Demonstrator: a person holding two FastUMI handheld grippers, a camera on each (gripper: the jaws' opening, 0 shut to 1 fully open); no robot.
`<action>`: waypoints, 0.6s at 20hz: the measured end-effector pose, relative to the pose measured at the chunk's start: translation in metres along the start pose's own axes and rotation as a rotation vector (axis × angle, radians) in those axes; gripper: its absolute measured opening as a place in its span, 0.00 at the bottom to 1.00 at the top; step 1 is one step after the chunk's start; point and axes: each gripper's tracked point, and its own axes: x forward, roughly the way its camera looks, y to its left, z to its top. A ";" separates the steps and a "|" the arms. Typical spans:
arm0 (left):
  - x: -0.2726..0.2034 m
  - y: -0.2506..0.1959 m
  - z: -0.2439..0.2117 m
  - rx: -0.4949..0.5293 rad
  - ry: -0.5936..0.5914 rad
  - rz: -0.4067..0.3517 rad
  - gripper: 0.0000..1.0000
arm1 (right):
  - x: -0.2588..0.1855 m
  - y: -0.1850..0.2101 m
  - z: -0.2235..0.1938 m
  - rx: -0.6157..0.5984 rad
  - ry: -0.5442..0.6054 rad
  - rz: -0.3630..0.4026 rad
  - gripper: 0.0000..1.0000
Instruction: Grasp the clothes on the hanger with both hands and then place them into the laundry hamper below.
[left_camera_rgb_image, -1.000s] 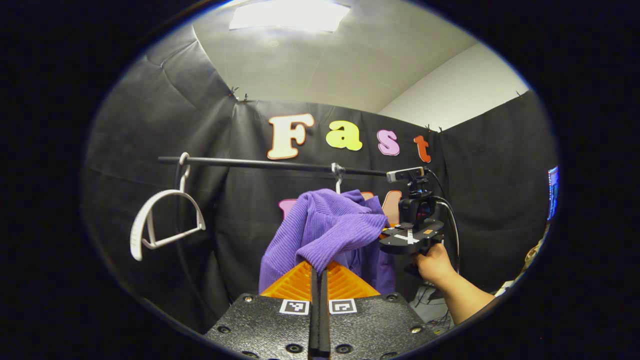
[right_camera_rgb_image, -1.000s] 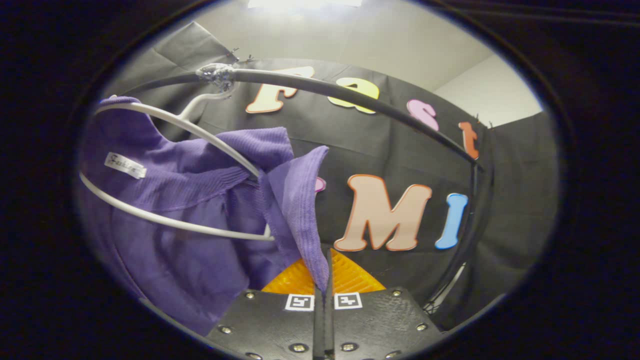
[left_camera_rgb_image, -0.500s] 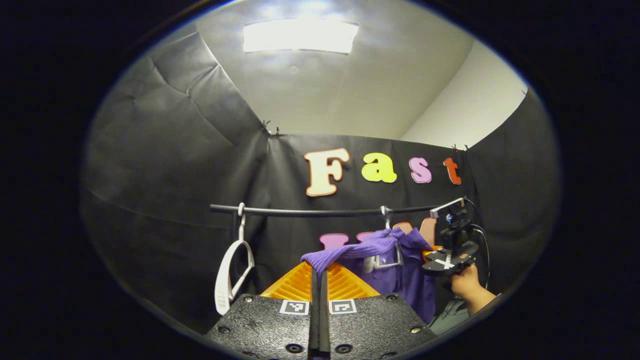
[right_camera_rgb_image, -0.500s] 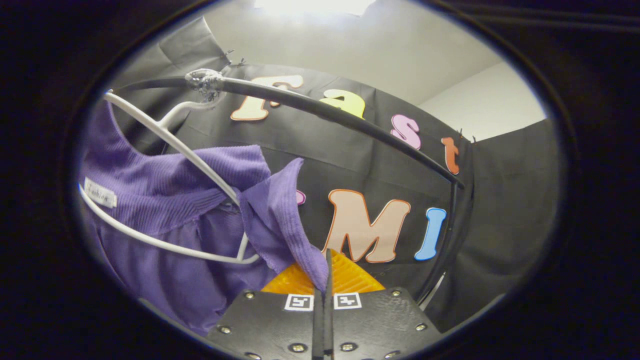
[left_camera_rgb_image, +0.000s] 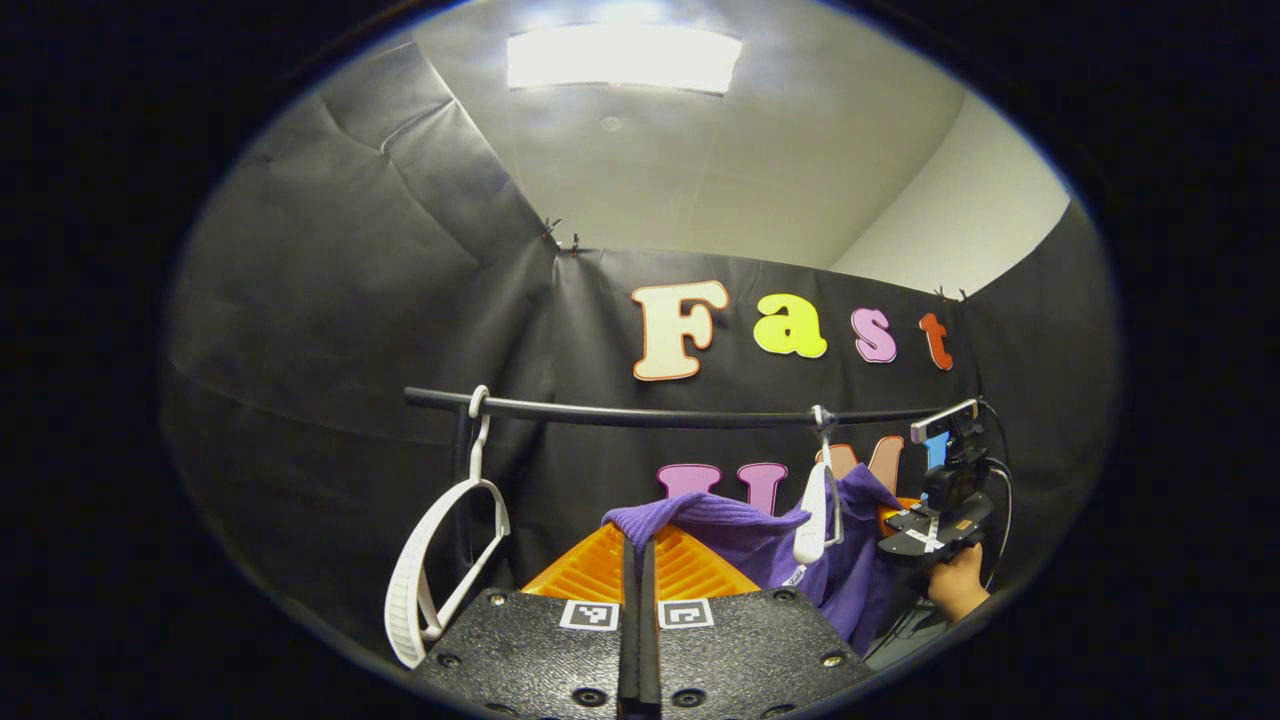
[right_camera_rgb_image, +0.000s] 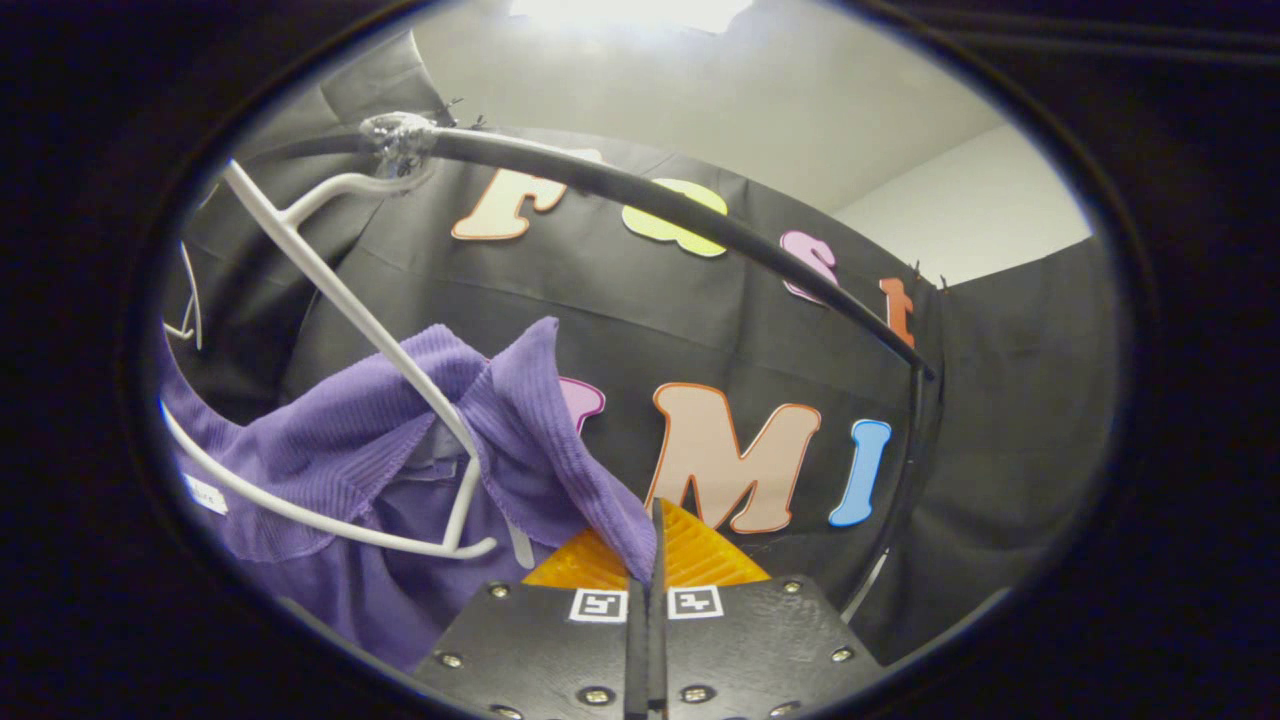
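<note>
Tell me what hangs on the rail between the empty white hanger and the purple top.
Nothing: in the left gripper view the rail is bare between the empty hanger and the hanger carrying the purple top.

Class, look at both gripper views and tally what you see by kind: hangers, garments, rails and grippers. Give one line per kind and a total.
White hangers: 2, an empty hanger and the hanger inside the garment
Purple garment: 1
Black rail: 1
Grippers: 2, left gripper and right gripper
Total: 6
</note>
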 end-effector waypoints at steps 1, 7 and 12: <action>0.006 0.003 -0.006 -0.006 0.007 0.008 0.00 | 0.006 0.002 -0.005 -0.007 0.011 0.002 0.01; 0.026 -0.001 -0.039 -0.018 0.065 -0.001 0.00 | 0.036 0.022 -0.046 0.042 0.084 0.042 0.01; 0.032 -0.018 -0.066 -0.011 0.125 -0.028 0.00 | 0.046 0.034 -0.096 0.108 0.176 0.074 0.01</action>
